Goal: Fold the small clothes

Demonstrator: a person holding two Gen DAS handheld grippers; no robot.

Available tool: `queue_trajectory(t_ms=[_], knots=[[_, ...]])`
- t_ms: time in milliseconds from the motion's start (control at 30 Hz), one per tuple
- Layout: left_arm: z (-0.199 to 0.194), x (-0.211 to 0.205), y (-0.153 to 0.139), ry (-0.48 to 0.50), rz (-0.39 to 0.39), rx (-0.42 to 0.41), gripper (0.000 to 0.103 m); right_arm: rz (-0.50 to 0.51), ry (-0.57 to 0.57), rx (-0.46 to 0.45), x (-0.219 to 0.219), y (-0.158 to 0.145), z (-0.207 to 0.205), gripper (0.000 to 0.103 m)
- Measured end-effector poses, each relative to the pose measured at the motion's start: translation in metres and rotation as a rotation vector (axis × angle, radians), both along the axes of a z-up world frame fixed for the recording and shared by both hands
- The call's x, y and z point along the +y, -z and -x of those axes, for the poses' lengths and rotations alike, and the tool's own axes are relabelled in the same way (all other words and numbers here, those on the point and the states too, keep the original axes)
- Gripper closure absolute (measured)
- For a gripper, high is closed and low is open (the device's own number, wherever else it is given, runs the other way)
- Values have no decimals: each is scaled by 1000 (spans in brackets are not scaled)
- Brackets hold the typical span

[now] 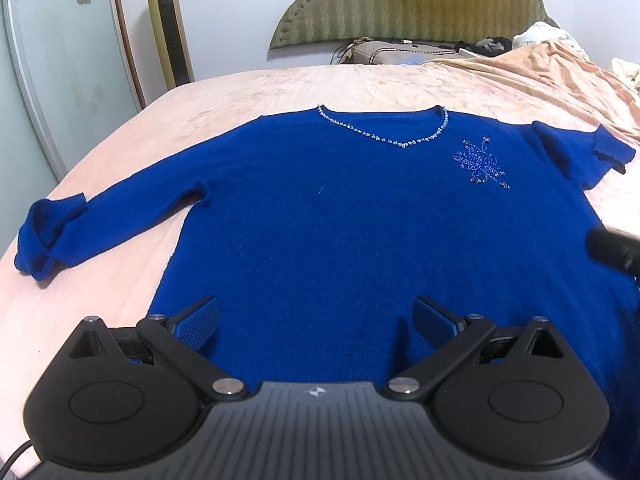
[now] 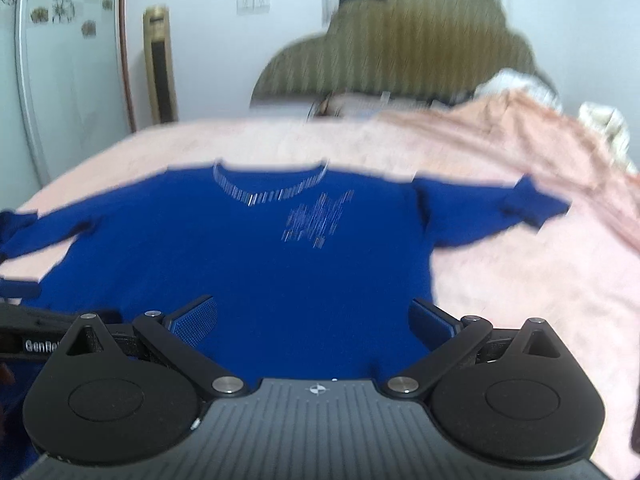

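A royal blue sweater (image 1: pixel 340 216) lies flat, front up, on a pink bed (image 1: pixel 248 92), with a beaded neckline (image 1: pixel 384 136) and a sequin motif (image 1: pixel 480 162) on the chest. Its left sleeve (image 1: pixel 60 236) is crumpled at the cuff; its right sleeve (image 1: pixel 584 152) points right. My left gripper (image 1: pixel 316 320) is open and empty above the hem. My right gripper (image 2: pixel 314 318) is open and empty above the hem's right part; its view is motion-blurred. The sweater (image 2: pixel 240 256) fills that view's middle. The right gripper's tip also shows in the left wrist view (image 1: pixel 612 248).
A padded olive headboard (image 1: pixel 408 0) stands at the far end with a pillow and clutter (image 1: pixel 400 54). A peach blanket (image 1: pixel 560 72) is bunched at the far right. A gold tower fan (image 1: pixel 168 24) and a glass door (image 1: pixel 52 60) stand left of the bed.
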State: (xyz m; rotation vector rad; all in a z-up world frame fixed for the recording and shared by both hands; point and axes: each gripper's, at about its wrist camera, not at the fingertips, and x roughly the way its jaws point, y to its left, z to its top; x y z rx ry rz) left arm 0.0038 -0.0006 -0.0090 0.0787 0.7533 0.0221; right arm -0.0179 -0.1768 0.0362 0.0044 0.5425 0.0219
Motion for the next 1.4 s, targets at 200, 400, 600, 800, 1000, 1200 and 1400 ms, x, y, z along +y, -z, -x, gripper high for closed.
queue_trajectory(t_ms=[200,400,600,800,1000,1200,1400], knots=[[-2,3,0,-3,22,12,0,-148,-65,104,-12,12,-7,0],[-3,2,0,-6,24,19,0,-4,-59,80,5,9,-4,0],[-5,2,3,-7,23,29,0,-32,-54,101,-3,11,-6,0],[-7,0,4,-5,17,34,0,-54,-89,133,-2,16,-8,0],[-7,0,4,0,13,33,0,-19,-84,114,1,15,-6,0],[-6,-1,5,0,12,32,0,-24,-76,116,-1,16,-6,0],[-6,-1,6,2,12,33,0,-24,-77,118,0,17,-6,0]])
